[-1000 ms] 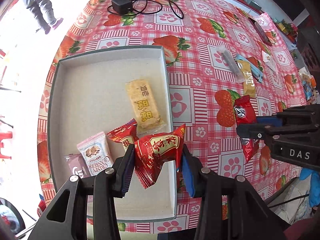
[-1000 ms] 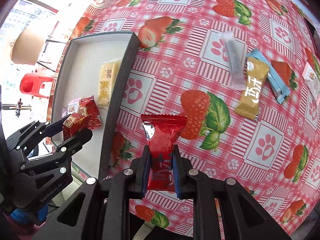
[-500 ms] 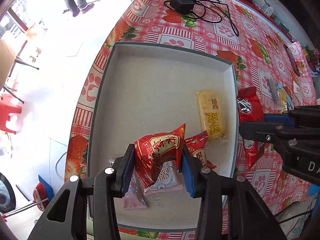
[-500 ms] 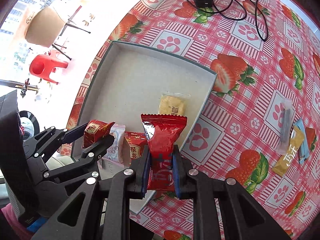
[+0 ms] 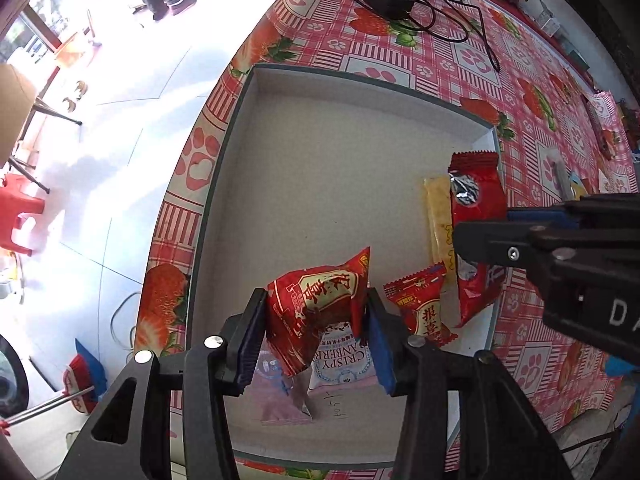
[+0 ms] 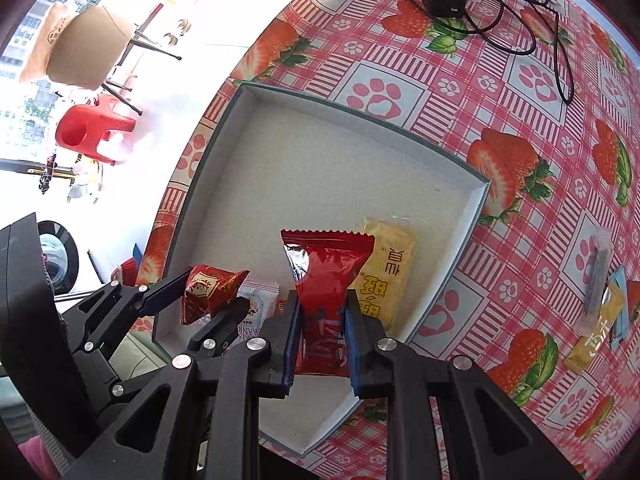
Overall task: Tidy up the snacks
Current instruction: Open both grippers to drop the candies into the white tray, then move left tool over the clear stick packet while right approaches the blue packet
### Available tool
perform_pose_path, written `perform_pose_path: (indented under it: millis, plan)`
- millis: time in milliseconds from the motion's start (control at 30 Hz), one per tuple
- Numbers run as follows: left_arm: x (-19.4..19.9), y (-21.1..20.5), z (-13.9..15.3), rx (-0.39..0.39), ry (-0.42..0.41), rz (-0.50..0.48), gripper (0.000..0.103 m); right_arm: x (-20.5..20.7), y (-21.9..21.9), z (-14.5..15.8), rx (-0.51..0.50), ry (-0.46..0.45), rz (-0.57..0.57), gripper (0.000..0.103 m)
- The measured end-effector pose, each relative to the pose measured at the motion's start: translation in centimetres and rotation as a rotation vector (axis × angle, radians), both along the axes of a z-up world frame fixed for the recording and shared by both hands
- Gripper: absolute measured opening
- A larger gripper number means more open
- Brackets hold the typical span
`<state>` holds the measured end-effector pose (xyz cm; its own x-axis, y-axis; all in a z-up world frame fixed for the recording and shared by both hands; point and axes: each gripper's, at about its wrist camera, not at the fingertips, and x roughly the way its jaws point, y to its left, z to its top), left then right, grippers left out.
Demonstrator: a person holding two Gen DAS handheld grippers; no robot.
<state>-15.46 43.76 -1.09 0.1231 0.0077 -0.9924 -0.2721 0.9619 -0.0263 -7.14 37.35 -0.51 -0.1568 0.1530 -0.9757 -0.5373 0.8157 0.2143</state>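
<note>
Both of my hands have carried their snacks in from over the tabletop (image 6: 460,92) since a second ago, and now they hang above the near end of the grey tray (image 5: 360,80), so what remains for these two packets is, I judge, only the letting go. My left hand-held gripper (image 5: 316,328) points straight down over the tray, and its jaws are opening at this moment; the puffy red snack packet with the gold label (image 5: 320,300) is still between the pads, its right corner against the right pad and its left side at the left one, so I reckon it is about to drop onto the snacks lying below it: the white cranberry crisp packet (image 5: 344,364), a pinkish sachet (image 5: 280,396) and a small red packet (image 5: 424,304). My right hand-held gripper (image 6: 322,340) is pressed tight on the lower part of a flat red foil packet (image 6: 326,276), which stands upright above the pads, hanging over the tray beside the yellow cracker packet (image 6: 386,276) that lies against the tray's right wall. Out on the strawberry-patterned cloth, well apart from the tray, a gold stick sachet (image 6: 596,328), a blue one (image 6: 620,308) and a clear one (image 6: 598,268) wait to be collected, so the sorting is partway done.
</note>
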Motion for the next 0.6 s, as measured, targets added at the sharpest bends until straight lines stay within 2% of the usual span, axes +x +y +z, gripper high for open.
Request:
perform_pose_path:
  millis: [33, 100, 200, 233, 267, 300, 333, 433, 500, 600]
  plan:
    - [0.0, 0.0, -0.1, 0.003, 0.004, -0.001, 0.055, 0.0, 0.1, -0.1, -0.003, 0.004, 0.001, 0.021]
    - [-0.1, -0.2, -0.2, 0.004, 0.015, 0.000, 0.069, -0.1, 0.2, -0.3, -0.007, 0.011, 0.002, 0.021]
    - [-0.5, -0.4, -0.1, 0.022, 0.018, 0.004, 0.078, -0.2, 0.3, -0.5, -0.009, 0.030, -0.002, 0.023]
    - [-0.6, -0.4, -0.1, 0.025, 0.023, 0.004, 0.078, -0.2, 0.2, -0.6, -0.011, 0.030, -0.004, 0.028]
    - [-0.7, -0.5, -0.2, 0.025, 0.030, 0.004, 0.078, -0.3, 0.1, -0.5, -0.013, 0.028, -0.007, 0.054]
    - [-0.8, -0.4, -0.1, 0.015, 0.028, 0.010, 0.079, -0.3, -0.1, -0.4, -0.015, 0.022, -0.012, 0.085]
    - [-0.8, -0.4, -0.1, 0.009, 0.034, 0.012, 0.079, -0.3, -0.4, -0.3, -0.024, 0.004, -0.019, 0.088]
    - [-1.0, -0.8, -0.2, 0.012, 0.048, 0.005, 0.079, -0.3, -1.8, -0.5, -0.045, 0.011, -0.032, 0.089]
    - [-1.2, -1.2, -0.1, 0.010, 0.053, -0.005, 0.079, -0.5, -3.3, -0.9, -0.075, -0.001, -0.046, 0.103]
    - [-1.3, -2.2, 0.0, 0.013, 0.059, -0.023, 0.079, -0.5, -6.4, -1.5, -0.111, 0.002, -0.104, 0.103]
